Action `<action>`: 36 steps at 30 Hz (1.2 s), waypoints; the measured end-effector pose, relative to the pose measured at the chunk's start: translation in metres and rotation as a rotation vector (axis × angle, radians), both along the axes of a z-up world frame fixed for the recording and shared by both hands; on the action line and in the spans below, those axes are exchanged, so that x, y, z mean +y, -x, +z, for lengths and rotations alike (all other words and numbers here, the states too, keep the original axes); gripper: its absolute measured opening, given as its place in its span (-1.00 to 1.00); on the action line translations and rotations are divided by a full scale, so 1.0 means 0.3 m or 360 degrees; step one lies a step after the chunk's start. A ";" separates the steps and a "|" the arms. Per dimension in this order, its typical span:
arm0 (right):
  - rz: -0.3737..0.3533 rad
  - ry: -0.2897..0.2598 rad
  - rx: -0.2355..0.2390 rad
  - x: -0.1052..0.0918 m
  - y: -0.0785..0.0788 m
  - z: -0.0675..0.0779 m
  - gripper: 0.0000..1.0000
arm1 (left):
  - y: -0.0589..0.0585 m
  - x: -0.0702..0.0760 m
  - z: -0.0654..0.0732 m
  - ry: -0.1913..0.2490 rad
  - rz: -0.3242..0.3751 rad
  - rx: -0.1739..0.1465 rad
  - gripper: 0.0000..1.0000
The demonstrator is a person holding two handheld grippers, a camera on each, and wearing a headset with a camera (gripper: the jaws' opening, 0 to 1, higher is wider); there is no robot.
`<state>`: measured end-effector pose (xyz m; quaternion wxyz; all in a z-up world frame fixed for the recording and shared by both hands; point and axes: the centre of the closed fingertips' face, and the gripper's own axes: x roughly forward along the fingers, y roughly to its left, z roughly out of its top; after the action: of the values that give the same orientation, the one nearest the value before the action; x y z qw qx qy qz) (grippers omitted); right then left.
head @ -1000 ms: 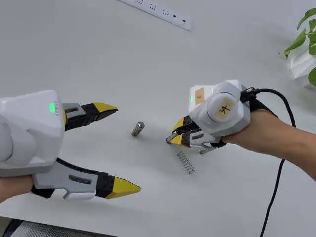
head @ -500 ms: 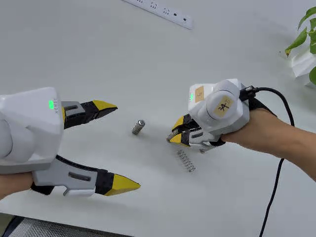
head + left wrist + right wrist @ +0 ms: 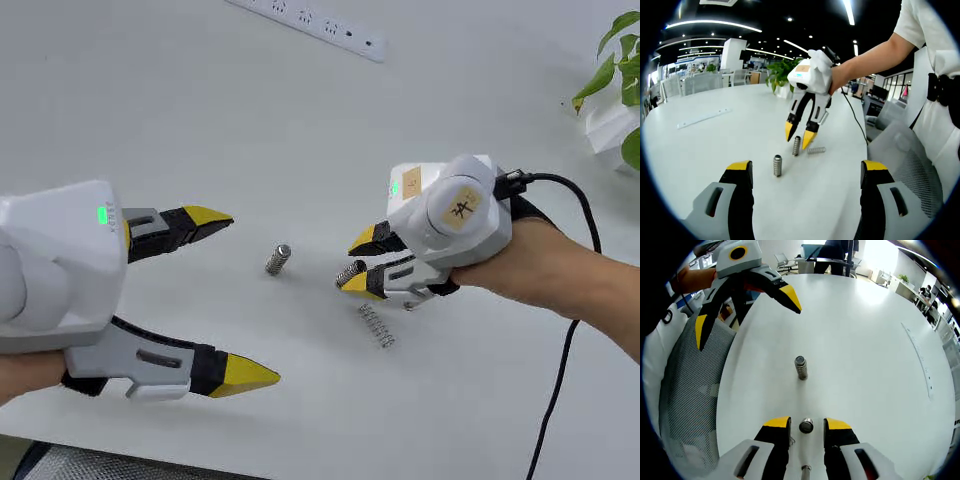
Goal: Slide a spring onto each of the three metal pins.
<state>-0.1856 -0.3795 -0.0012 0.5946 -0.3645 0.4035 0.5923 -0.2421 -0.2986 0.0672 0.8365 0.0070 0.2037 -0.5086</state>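
One metal pin wearing a spring [image 3: 278, 259] stands upright mid-table, and it also shows ahead of both grippers [image 3: 777, 165] [image 3: 800, 367]. A second pin with a spring [image 3: 348, 272] [image 3: 796, 145] stands between the yellow tips of my right gripper [image 3: 358, 263] [image 3: 806, 424], whose jaws are open a little, just clear of the pin head [image 3: 806, 425]. Just below that gripper a loose spring [image 3: 377, 326] [image 3: 816, 149] lies flat on the table. My left gripper [image 3: 233, 295] [image 3: 806, 167] is wide open and empty, left of the first pin.
A white power strip [image 3: 310, 20] lies at the table's far edge. A potted plant [image 3: 615, 70] is at the far right. A black cable [image 3: 560, 340] trails from the right gripper. A mesh chair [image 3: 695, 390] stands by the table's near edge.
My right gripper's jaws have parted, letting go of the pin with the spring, which now stands between its tips. The left gripper has stayed put and open.
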 end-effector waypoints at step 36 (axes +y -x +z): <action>-0.0513 -0.0521 -0.0160 -0.176 0.058 0.247 0.40 | 0.029 0.027 0.066 -0.0241 -0.0052 -0.0086 0.84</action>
<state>-0.2030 -0.4322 0.0729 0.7521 -0.2232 0.3250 0.5282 -0.2507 -0.2907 0.0871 0.8303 0.0872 0.2187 -0.5051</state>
